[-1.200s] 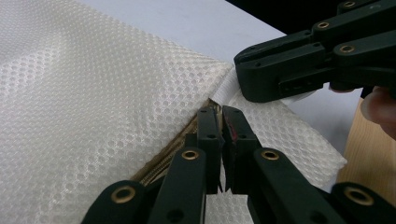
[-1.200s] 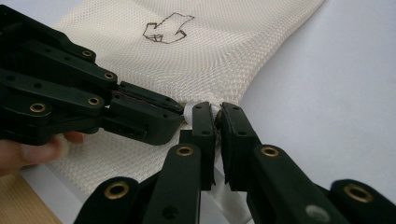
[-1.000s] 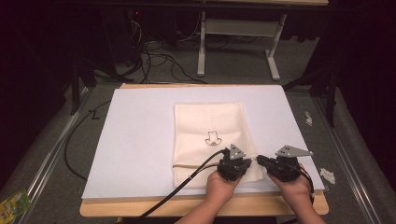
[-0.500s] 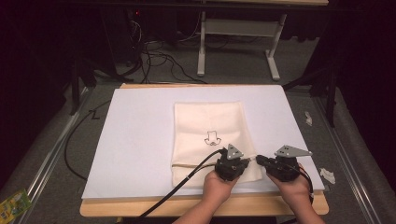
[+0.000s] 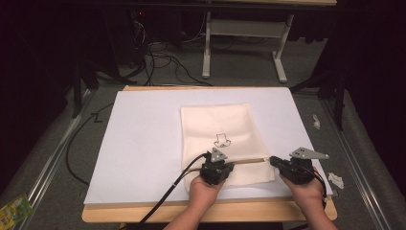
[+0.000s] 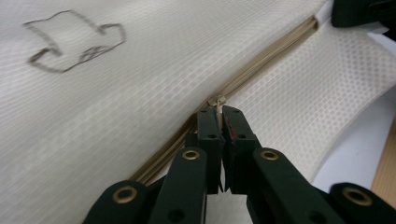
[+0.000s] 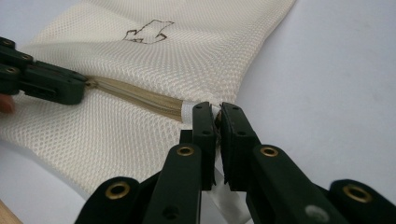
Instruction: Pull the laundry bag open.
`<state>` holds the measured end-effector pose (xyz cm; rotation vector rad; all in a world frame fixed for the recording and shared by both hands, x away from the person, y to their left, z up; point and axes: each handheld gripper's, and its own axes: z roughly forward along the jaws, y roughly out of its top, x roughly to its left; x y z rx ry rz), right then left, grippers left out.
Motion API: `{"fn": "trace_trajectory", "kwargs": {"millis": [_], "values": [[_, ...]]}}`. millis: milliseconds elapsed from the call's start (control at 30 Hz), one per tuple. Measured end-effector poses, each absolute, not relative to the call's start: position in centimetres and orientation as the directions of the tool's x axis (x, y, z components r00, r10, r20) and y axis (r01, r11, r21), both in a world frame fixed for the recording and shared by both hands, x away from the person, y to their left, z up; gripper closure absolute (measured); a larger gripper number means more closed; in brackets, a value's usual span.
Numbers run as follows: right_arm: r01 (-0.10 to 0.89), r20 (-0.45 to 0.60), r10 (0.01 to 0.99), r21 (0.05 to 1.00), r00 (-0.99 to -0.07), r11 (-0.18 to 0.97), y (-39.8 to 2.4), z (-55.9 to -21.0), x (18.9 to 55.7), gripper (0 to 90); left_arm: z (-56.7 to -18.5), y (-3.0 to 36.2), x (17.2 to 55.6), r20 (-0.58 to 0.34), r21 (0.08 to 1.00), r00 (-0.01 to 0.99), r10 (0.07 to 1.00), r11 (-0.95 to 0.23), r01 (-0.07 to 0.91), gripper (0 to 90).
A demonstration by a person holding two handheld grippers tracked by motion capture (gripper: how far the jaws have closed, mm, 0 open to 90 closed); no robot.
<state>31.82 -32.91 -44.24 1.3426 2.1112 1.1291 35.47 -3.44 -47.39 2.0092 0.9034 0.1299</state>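
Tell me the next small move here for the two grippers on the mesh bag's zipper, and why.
Probably the left gripper should draw the zipper pull further along the zipper, away from the right gripper. Its jaws are shut on the pull, mid-track, while the right gripper pinches the mesh bag at the zipper's end, holding the track taut.

The mesh bag (image 5: 221, 139) lies flat on the mat (image 5: 143, 143), right of the mat's centre and toward its near edge. The mat rests on the table (image 5: 143, 215). A zipper (image 6: 261, 60) runs across the bag's near portion. The left gripper (image 5: 216, 171) sits on the zipper, apparently pinching the zipper pull (image 6: 217, 101). The right gripper (image 5: 276, 162) sits at the bag's right edge, at the zipper's end. A small printed outline (image 5: 221, 140) lies behind the zipper.
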Motion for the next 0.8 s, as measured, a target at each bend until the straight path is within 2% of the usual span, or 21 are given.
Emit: {"fn": "trace_trajectory", "kwargs": {"millis": [100, 200, 367, 500, 633, 700, 800], "values": [[0.574, 0.095, 0.884, 0.791, -0.458, 0.212, -32.9, -44.3, 31.8, 86.3, -47.4, -2.3, 35.4, -0.234, 0.767, 0.722, 0.651, -0.333, 0.549, 87.6], [0.579, 0.095, 0.89, 0.789, -0.446, 0.206, -33.1, -44.4, 31.8, 86.3, -47.4, 0.6, 35.4, -0.195, 0.749, 0.715, 0.671, -0.369, 0.55, 87.5], [0.582, 0.1, 0.893, 0.788, -0.44, 0.199, -33.6, -44.6, 31.9, 86.3, -47.1, 4.2, 35.6, -0.201, 0.734, 0.688, 0.698, -0.358, 0.577, 87.5], [0.596, 0.109, 0.898, 0.78, -0.427, 0.189, -33.7, -44.7, 31.8, 86.3, -46.6, 7.8, 35.6, -0.119, 0.724, 0.685, 0.718, -0.41, 0.555, 87.5], [0.6, 0.108, 0.9, 0.777, -0.423, 0.189, -33.8, -44.9, 31.8, 86.3, -47.2, 10.2, 35.9, -0.161, 0.73, 0.648, 0.744, -0.352, 0.586, 87.5], [0.61, 0.14, 0.892, 0.773, -0.43, 0.173, -33.9, -45.0, 31.7, 86.2, -47.5, 11.0, 36.0, -0.19, 0.737, 0.642, 0.743, -0.324, 0.593, 87.5], [0.611, 0.106, 0.901, 0.767, -0.421, 0.196, -33.3, -45.0, 31.6, 86.0, -47.3, 11.1, 36.1, -0.204, 0.734, 0.646, 0.736, -0.321, 0.598, 87.3]]}}
